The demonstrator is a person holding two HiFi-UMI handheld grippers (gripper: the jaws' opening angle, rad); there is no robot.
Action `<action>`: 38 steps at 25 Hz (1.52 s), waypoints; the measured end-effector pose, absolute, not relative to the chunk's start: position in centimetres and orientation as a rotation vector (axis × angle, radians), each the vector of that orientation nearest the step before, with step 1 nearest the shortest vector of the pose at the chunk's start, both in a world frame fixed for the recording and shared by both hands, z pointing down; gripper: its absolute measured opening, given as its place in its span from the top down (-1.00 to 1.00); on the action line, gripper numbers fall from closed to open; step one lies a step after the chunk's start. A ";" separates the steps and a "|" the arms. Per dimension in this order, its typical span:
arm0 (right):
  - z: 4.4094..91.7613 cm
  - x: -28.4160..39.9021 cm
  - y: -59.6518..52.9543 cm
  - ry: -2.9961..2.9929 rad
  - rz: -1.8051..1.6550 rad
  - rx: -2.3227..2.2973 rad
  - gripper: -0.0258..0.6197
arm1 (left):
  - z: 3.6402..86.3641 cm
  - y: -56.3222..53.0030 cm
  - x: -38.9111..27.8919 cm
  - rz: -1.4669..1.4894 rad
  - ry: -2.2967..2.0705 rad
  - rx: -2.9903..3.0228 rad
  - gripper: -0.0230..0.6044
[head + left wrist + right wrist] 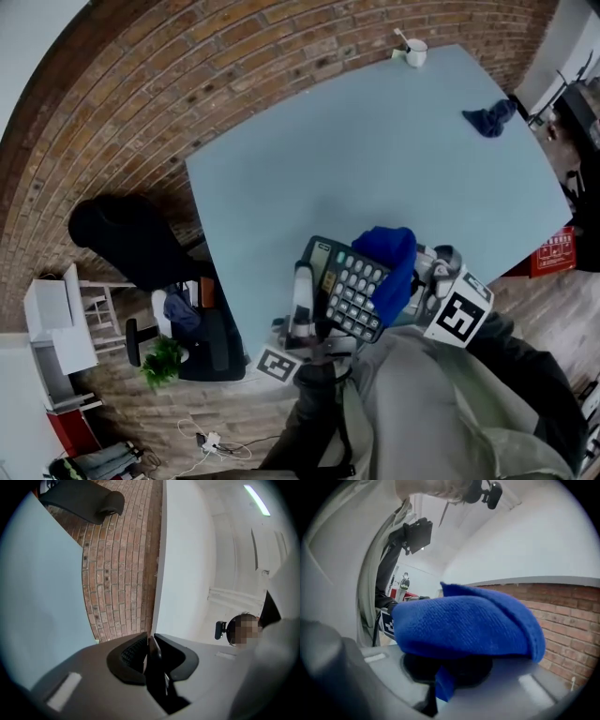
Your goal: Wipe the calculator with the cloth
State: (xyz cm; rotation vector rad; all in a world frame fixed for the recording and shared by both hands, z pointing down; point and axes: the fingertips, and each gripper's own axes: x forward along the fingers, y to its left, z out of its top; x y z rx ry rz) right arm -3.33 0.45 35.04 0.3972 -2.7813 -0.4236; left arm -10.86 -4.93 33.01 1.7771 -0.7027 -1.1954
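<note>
**Calculator in the air, cloth on the keys**

The left gripper [149,645] has its jaws drawn narrow on the thin edge of the dark grey desk calculator with pale keys [345,289]. It holds the calculator up off the light blue-grey tabletop [375,159], close to the person's body at the table's near edge. The left gripper view shows that edge as a dark sliver pinched between the pads.

On the other side, the right gripper [445,667] has its jaws closed on a bunched bright blue knitted cloth [389,262]. A small tail of fabric pokes out below the pinch. In the head view the cloth drapes over the calculator's right side, on or just over the keys. My read: the wipe is under way or about to begin.

Now the hazards.
- **Thin grip:** the calculator hangs from a slim edge hold with nothing under it, so a firm push from the cloth could lever it round or pop it out of the jaws. A drop here may miss the table.
- **Small pinch on the cloth:** only a little fabric is caught, so dragging it across raised keys could tug it free.
- **Keys:** a heavy stroke could also press or snag them.

Far off on the table, a second dark blue rag [489,118] and a white mug [414,52] are well clear.
</note>
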 end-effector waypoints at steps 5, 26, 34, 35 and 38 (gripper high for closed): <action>37.6 -5.5 3.2 -2.760 -0.429 0.256 0.82 | 33.9 -5.1 -11.7 -1.145 -0.789 1.785 0.77; 35.3 -6.8 4.0 -2.165 -1.028 0.116 0.82 | 34.6 -5.0 -10.7 -0.788 -1.153 2.037 0.76; 33.9 -4.3 -3.3 -2.121 -0.968 0.374 0.82 | 33.8 -4.3 -9.6 -0.768 -1.124 2.085 0.75; 33.8 -4.6 -2.6 -2.129 -0.979 0.362 0.82 | 33.7 -4.3 -9.6 -0.763 -1.114 2.095 0.76; 33.6 -4.6 -3.3 -2.172 -0.929 0.426 0.82 | 33.4 -4.3 -9.1 -0.731 -1.102 2.140 0.75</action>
